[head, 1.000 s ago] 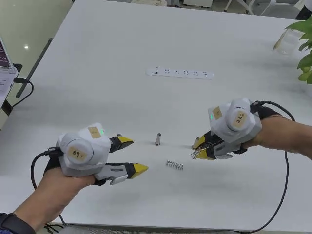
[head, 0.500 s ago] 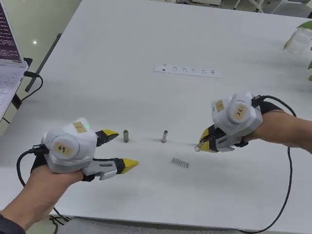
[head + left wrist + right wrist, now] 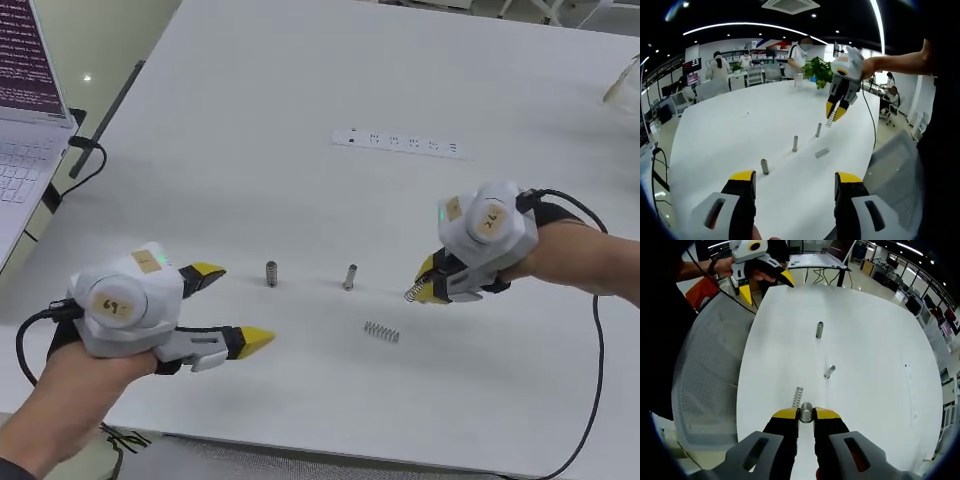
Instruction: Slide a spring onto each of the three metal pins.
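**Nearest, left.** The left gripper (image 3: 234,304) hovers over the near left part of the table (image 3: 300,90). Its jaws are spread wide and it carries nothing.

**Near, centre-right.** One loose spring (image 3: 381,332) lies flat on the table, just in front of the row of pins and touching none of them.

**Row of pins.**
- The left pin (image 3: 271,273) stands upright and already wears a spring around its shaft. I judge this one finished.
- The middle pin (image 3: 350,277) stands upright and bare.
- In the left gripper view, the right pin (image 3: 818,129) also stands upright and bare.

**Right.** The right gripper (image 3: 425,288) is closed narrow on the held spring (image 3: 412,291), gripping it near one end. The free end hangs out beyond the tips. In the left gripper view that free end sits just above the right pin. Whether the two touch cannot be told.

**Far.** A white power strip (image 3: 392,144) lies well beyond the pins. A laptop (image 3: 25,90) sits open beyond the table's left edge. Neither is involved in the work.

**Progress, as a judgement.**
- One pin of three is done.
- The step in hand is fitting the held spring to the right pin.
- After that, the loose spring has to be picked up and put on the middle pin.
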